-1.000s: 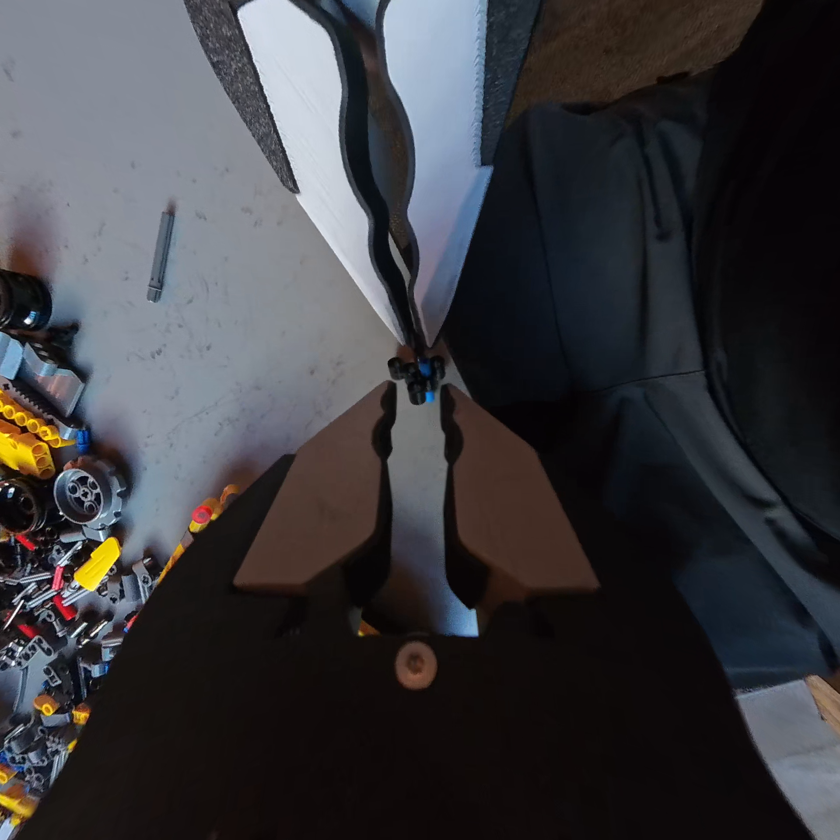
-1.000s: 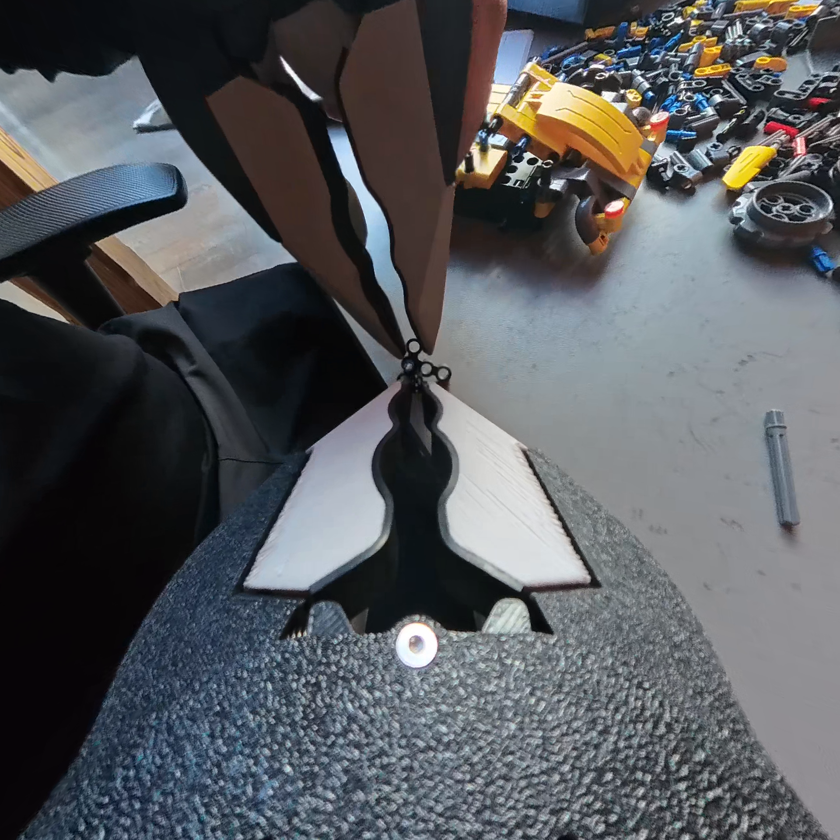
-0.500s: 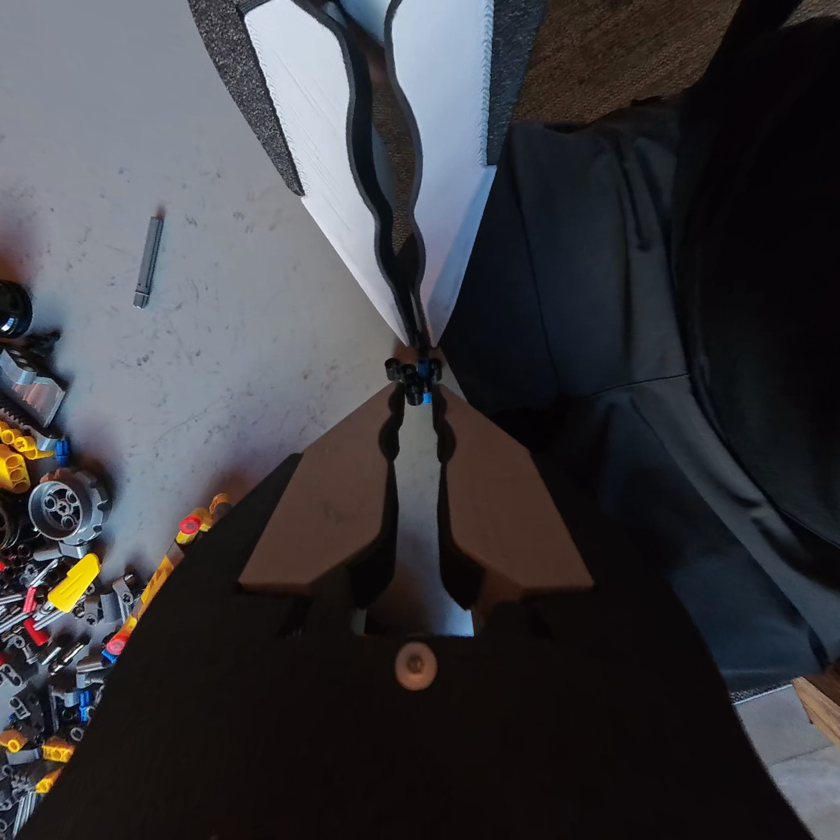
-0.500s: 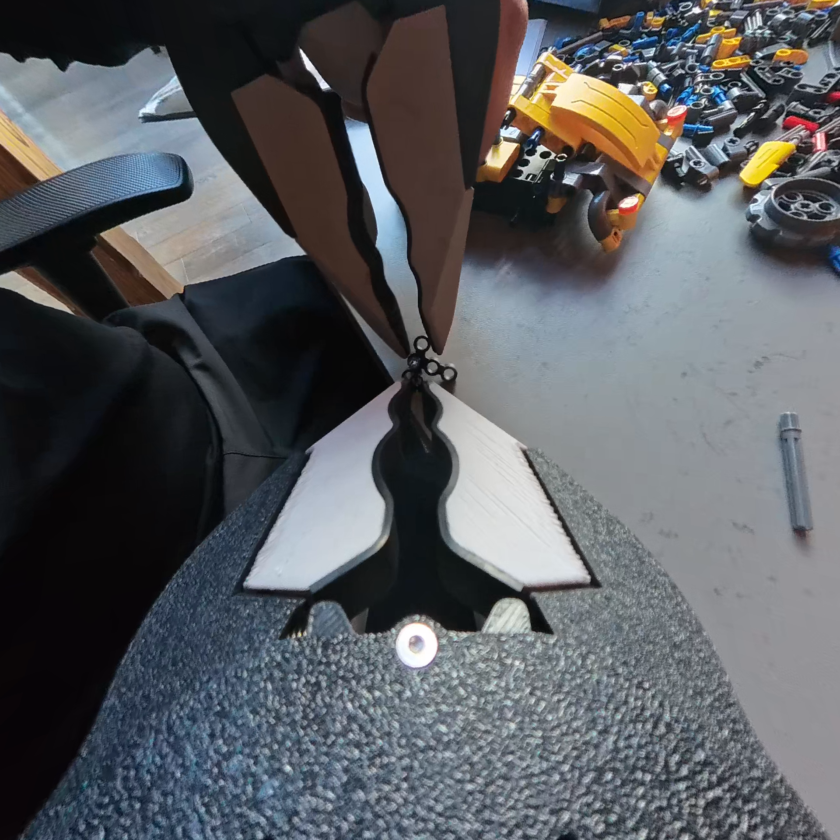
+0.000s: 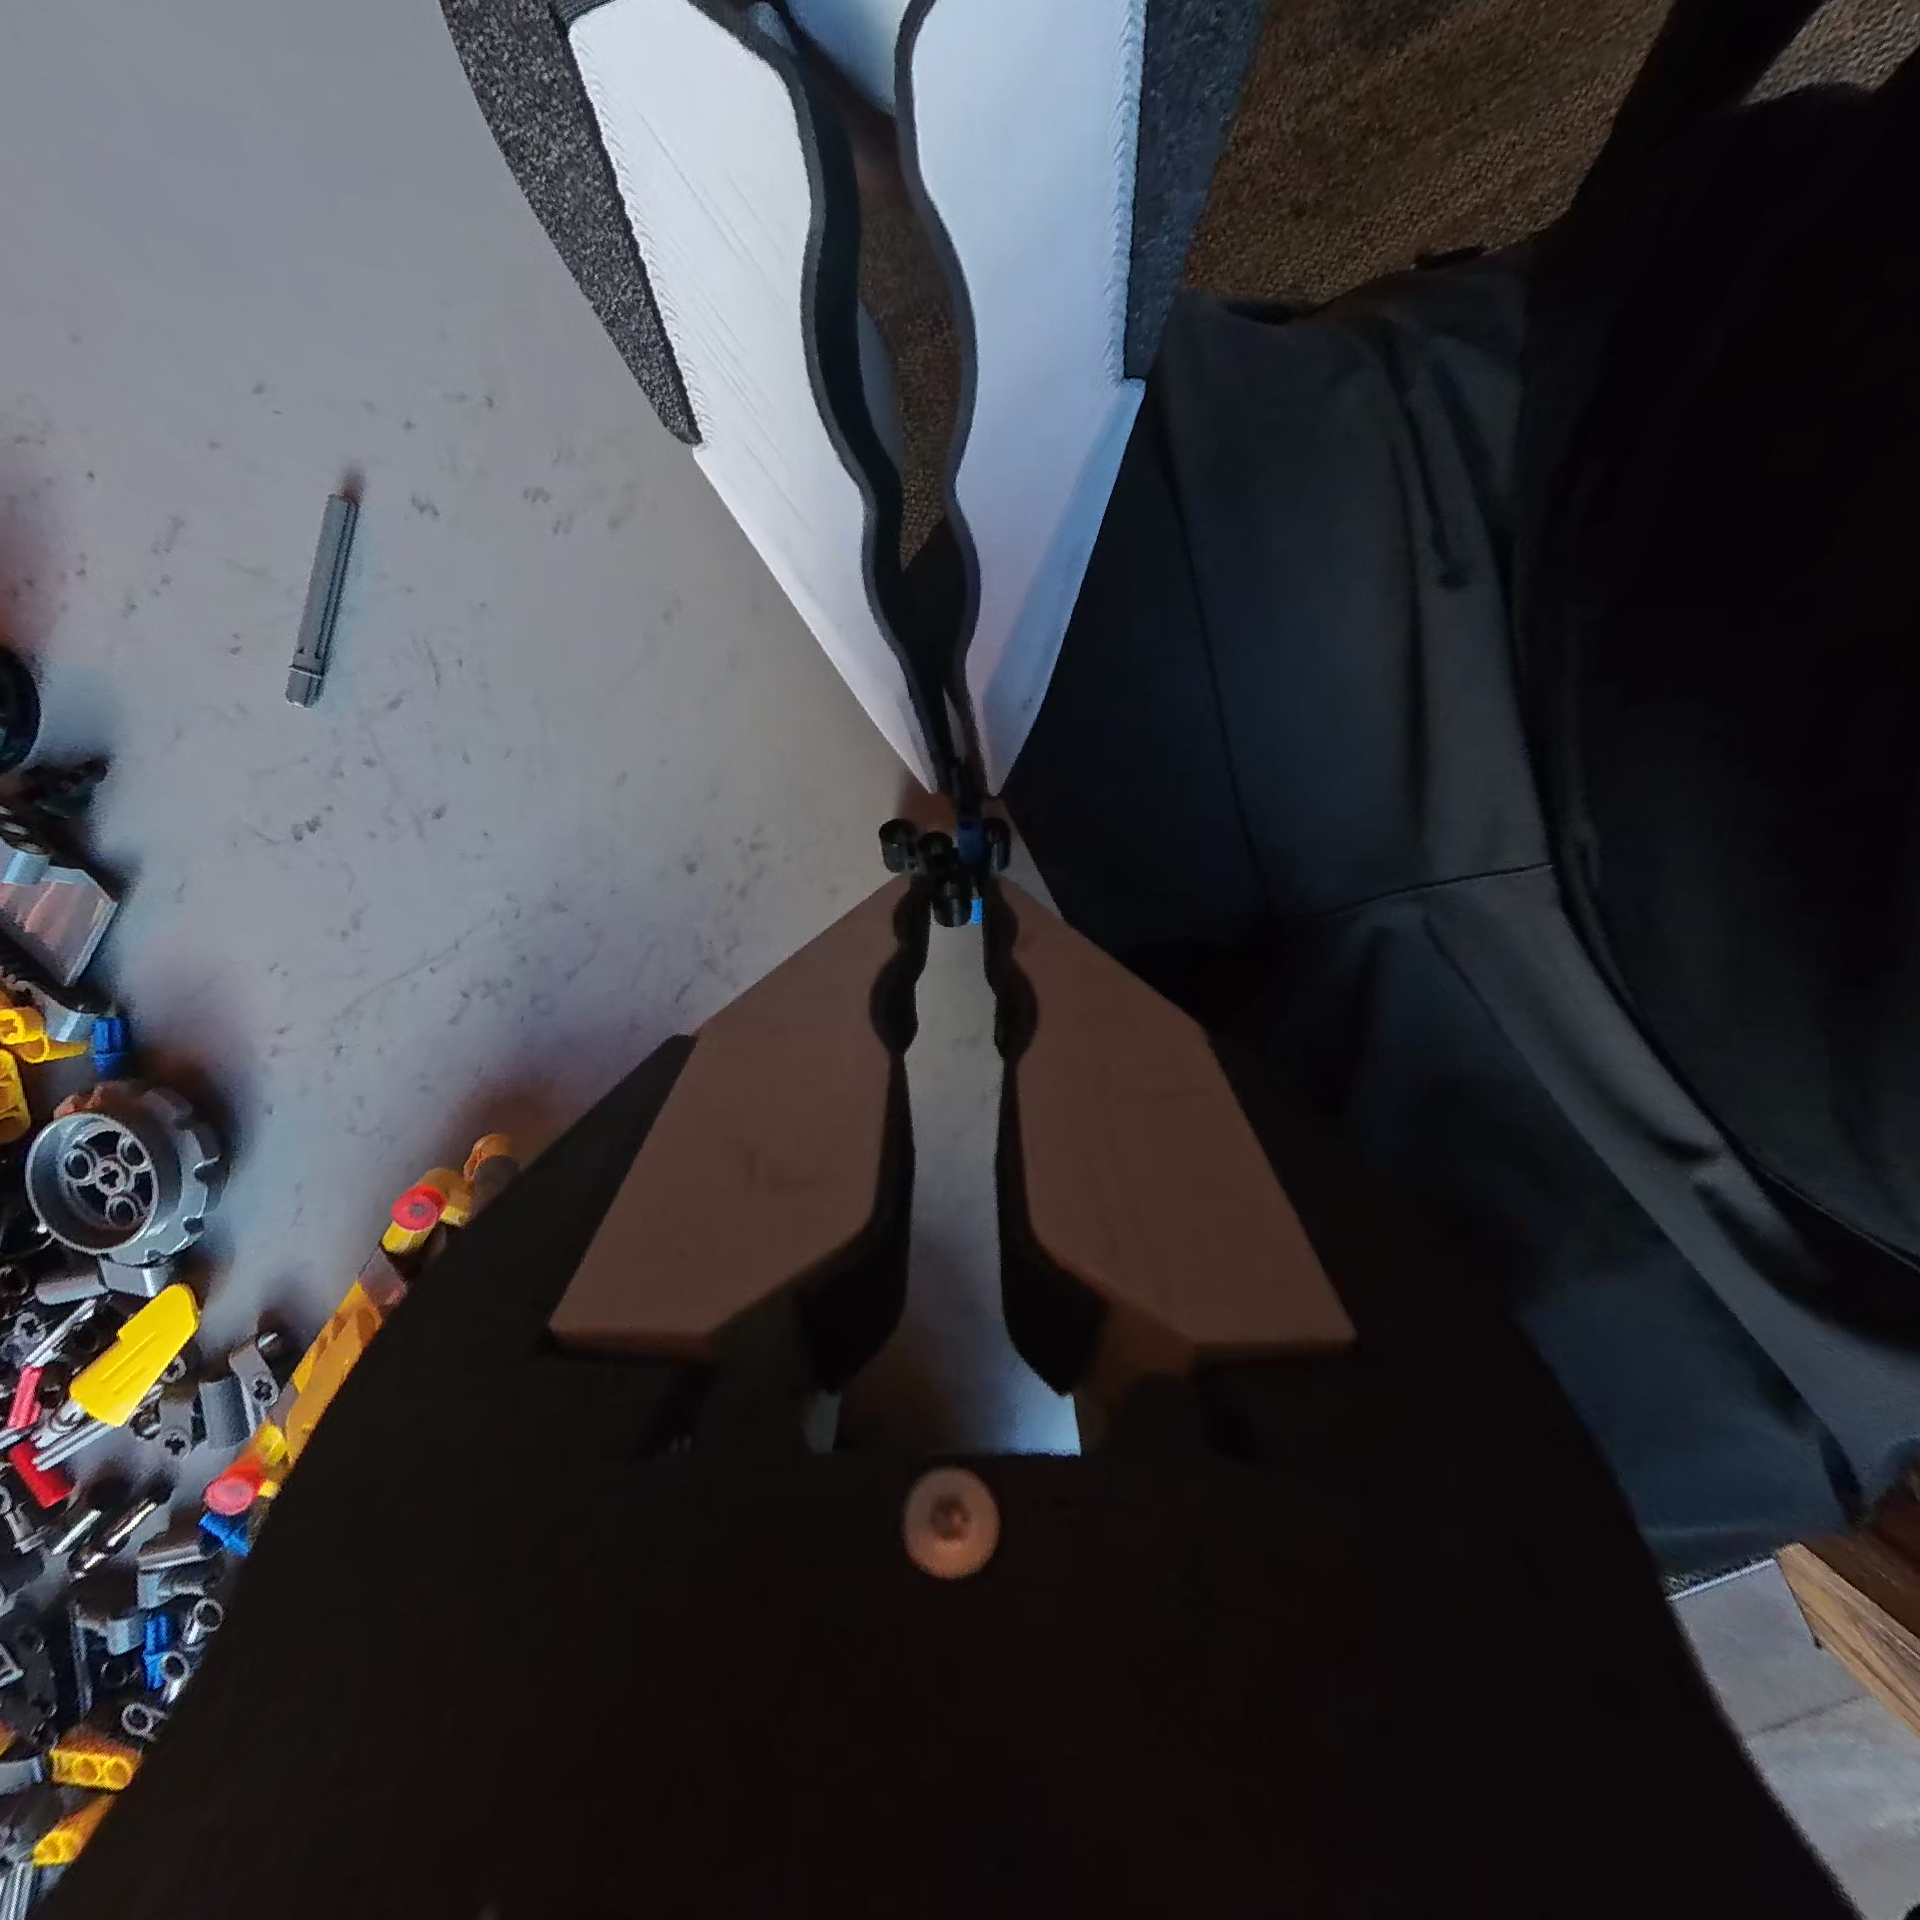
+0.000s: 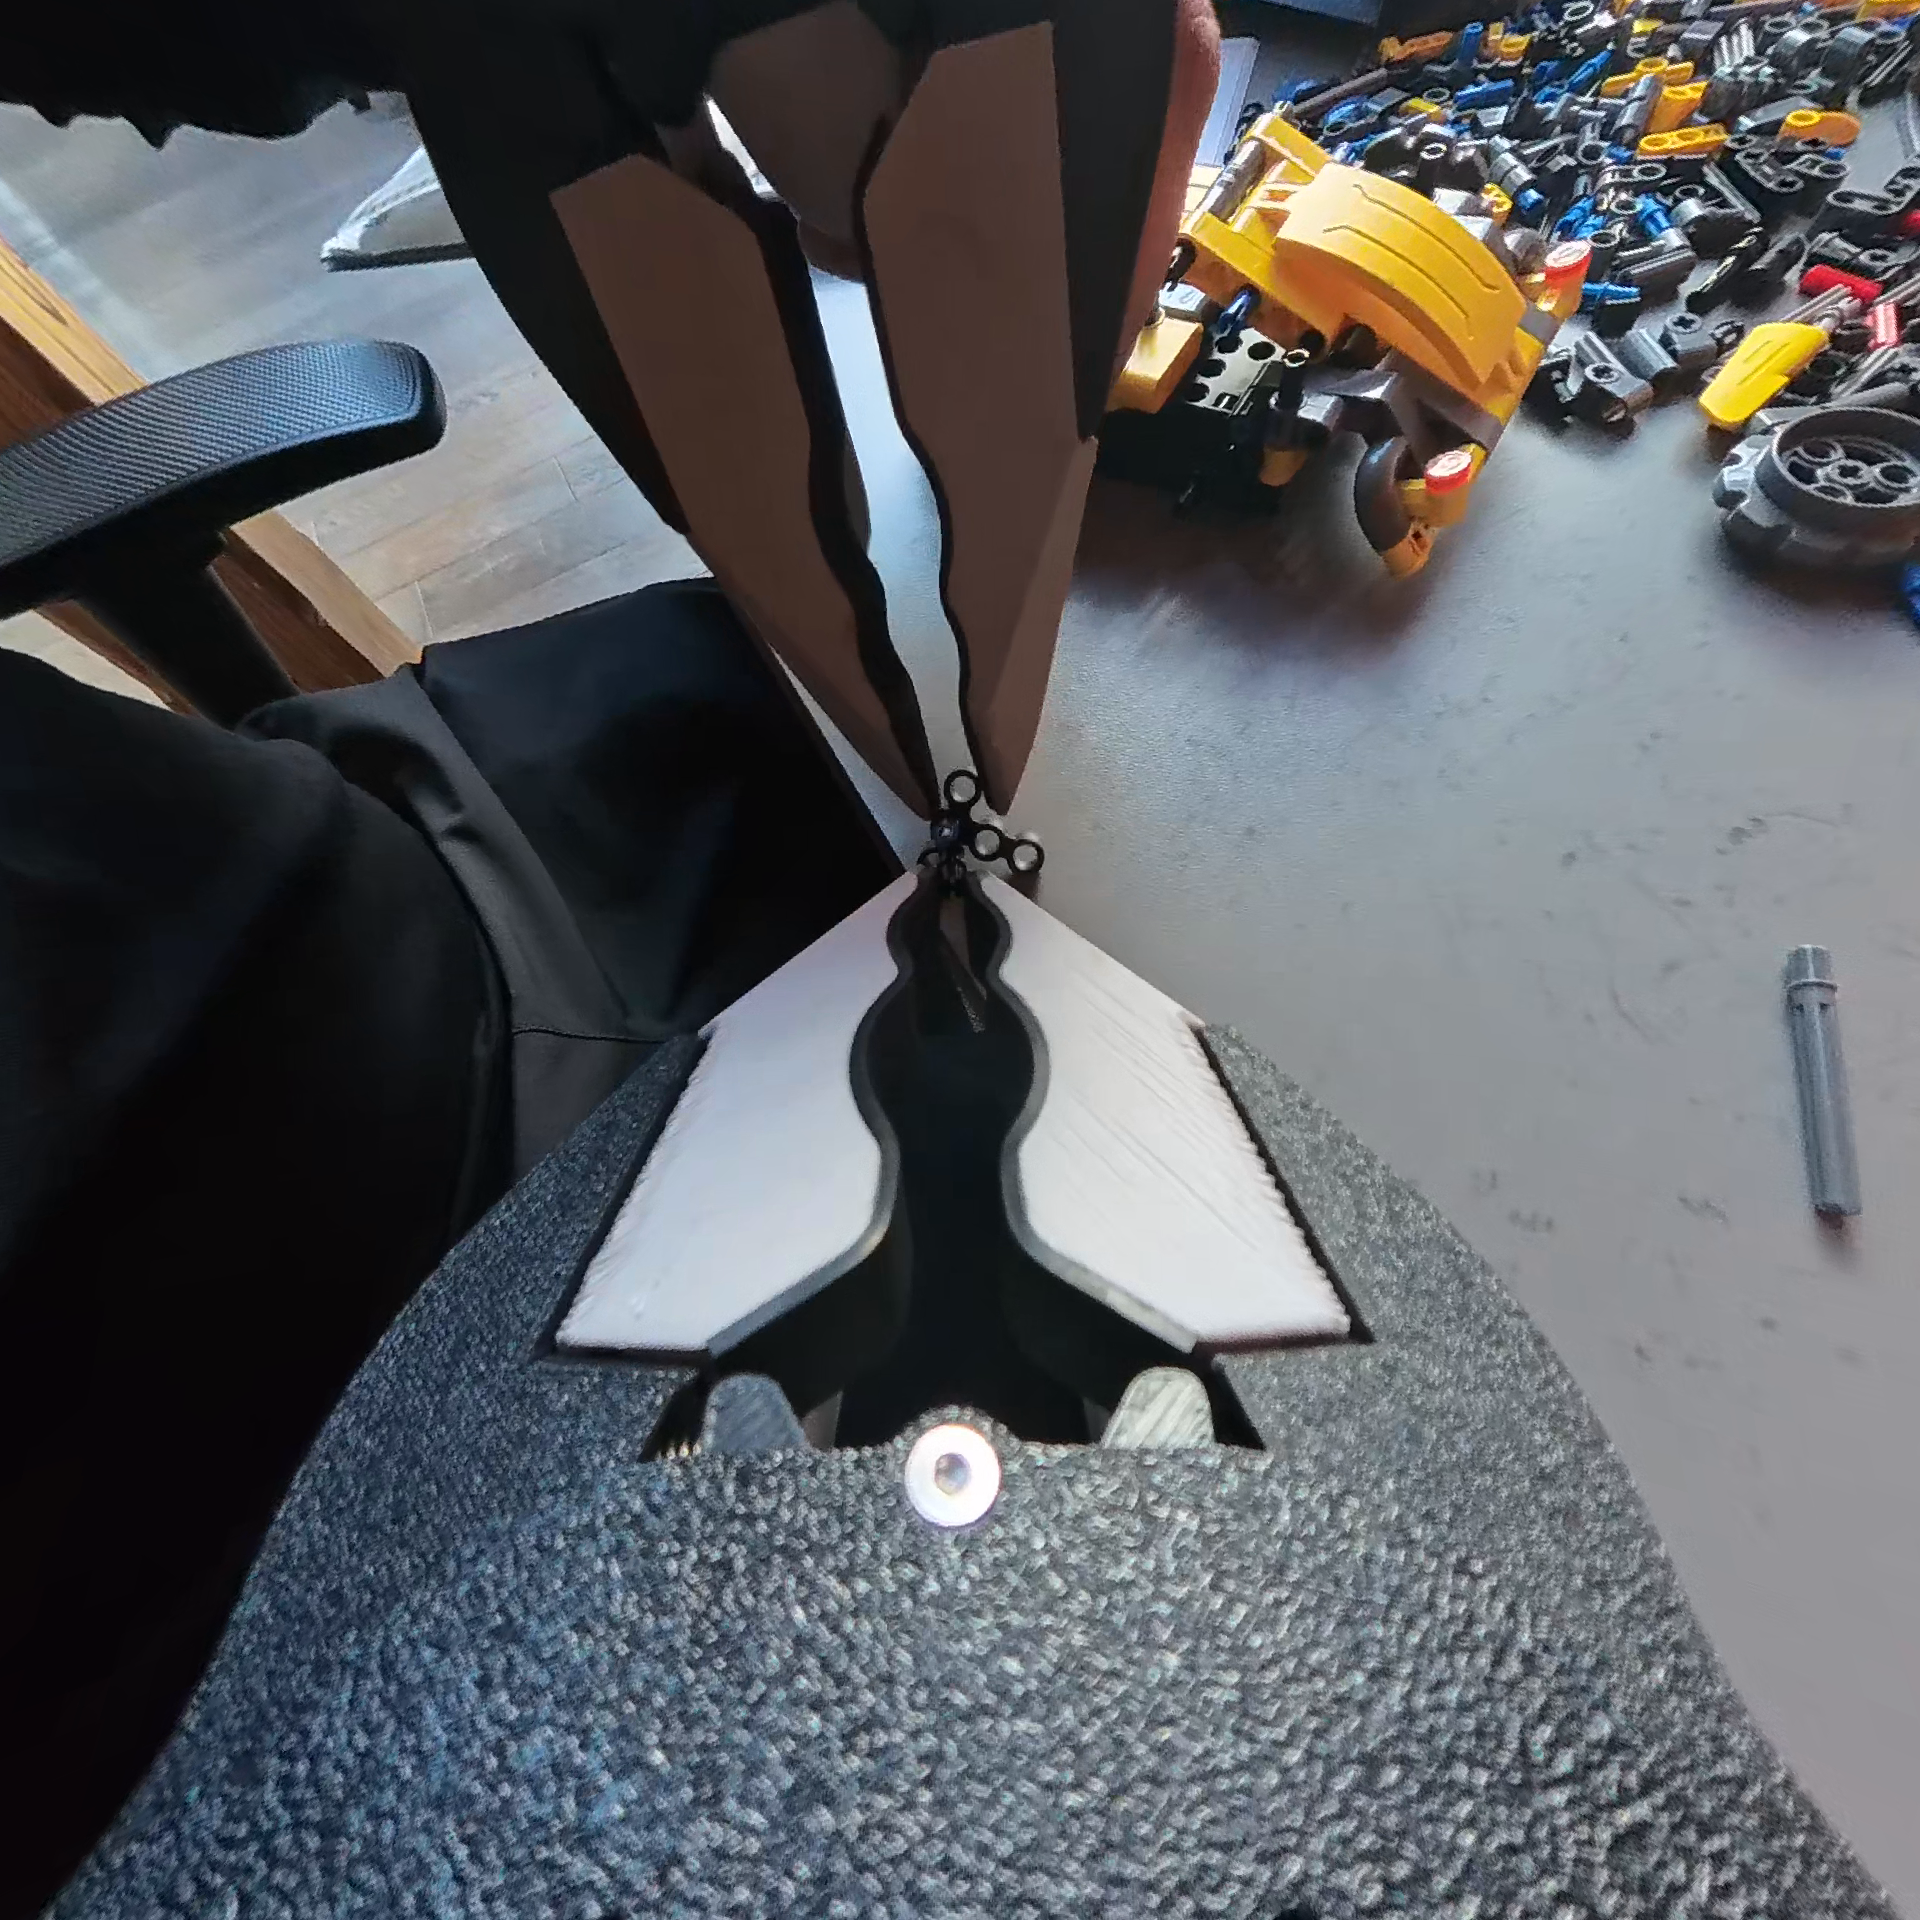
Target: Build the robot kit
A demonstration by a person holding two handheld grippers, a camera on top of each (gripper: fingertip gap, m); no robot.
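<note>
Both grippers meet tip to tip over the near edge of the grey table, each pinching the same small black connector piece. Left gripper, brown fingers, is clamped on the lower end of the piece; a bit of blue shows there, probably a pin, too small to be sure. Right gripper, white fingers with black wavy pads, is closed on the opposite end. In the right wrist view the piece shows round holes, held in the air between the two sets of tips, above the table edge and the dark clothing of the person.

Grey axle rod lies alone on the table, well apart from the grippers. Farther off, a partly built yellow vehicle model sits beside a loose pile of building parts, with a grey wheel hub near it. Black chair armrest shows at the left of the right wrist view.
</note>
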